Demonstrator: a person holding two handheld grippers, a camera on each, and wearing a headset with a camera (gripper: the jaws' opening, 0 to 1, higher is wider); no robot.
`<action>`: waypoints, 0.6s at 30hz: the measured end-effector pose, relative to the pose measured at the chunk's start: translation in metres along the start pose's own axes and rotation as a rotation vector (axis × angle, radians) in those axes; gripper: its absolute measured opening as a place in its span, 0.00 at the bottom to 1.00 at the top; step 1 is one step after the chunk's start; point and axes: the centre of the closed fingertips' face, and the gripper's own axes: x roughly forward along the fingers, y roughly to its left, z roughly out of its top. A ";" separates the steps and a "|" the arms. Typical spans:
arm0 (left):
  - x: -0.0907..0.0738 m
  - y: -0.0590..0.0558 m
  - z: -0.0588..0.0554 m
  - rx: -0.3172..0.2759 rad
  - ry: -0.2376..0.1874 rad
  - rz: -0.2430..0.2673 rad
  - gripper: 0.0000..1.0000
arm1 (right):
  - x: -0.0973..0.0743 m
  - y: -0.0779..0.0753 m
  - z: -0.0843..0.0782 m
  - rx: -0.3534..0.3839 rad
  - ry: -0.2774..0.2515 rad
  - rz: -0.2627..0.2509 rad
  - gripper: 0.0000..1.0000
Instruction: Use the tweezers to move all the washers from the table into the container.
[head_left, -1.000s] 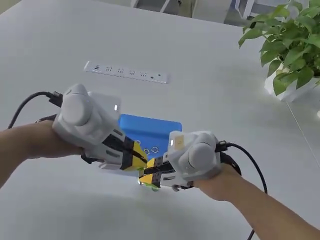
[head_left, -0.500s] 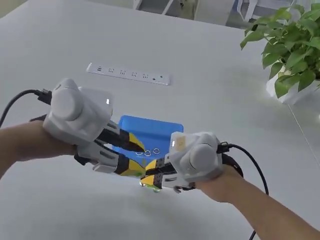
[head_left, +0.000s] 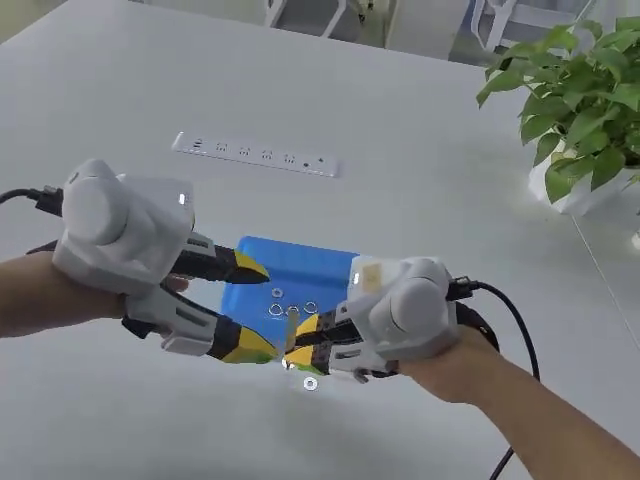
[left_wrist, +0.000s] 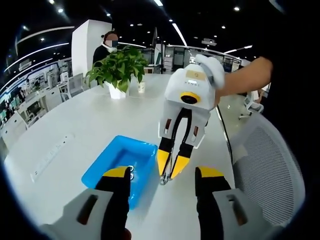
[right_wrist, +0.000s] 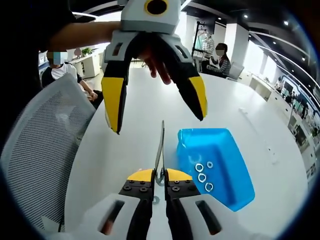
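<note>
Blue container (head_left: 300, 252): shallow open tray on the white table (head_left: 420, 200), set between the two grippers in the head view.
Contents: four washers (right_wrist: 201, 177) lying loose and flat on the container floor.
Loose washer (head_left: 310, 384): one small ring flat on the table, just beside the container's near edge and under the right gripper (right_wrist: 160, 176).
Tweezers (right_wrist: 160, 147): thin metal pair with its rear end clamped in the right gripper, whose jaws are pressed narrow on it. The tips point toward the left gripper (left_wrist: 163, 175).
Left gripper jaws: spread wide and holding nothing.
Handling (judged): the loose washer looks light, rigid, thin and smooth. Lying flat, it offers little edge and would probably skid or flick away.
Hold point (judged): pinch across the ring's band, with one tweezer tip in the hole and one outside.
</note>
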 end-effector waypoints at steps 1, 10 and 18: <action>-0.001 0.000 0.001 -0.005 -0.007 0.005 0.58 | -0.001 0.000 0.001 -0.001 -0.001 -0.002 0.08; -0.007 0.008 0.001 -0.030 -0.032 0.052 0.71 | -0.018 -0.006 0.015 0.008 -0.021 -0.023 0.08; -0.011 0.013 0.003 -0.038 -0.046 0.074 0.80 | -0.032 -0.015 0.029 0.025 -0.035 -0.029 0.08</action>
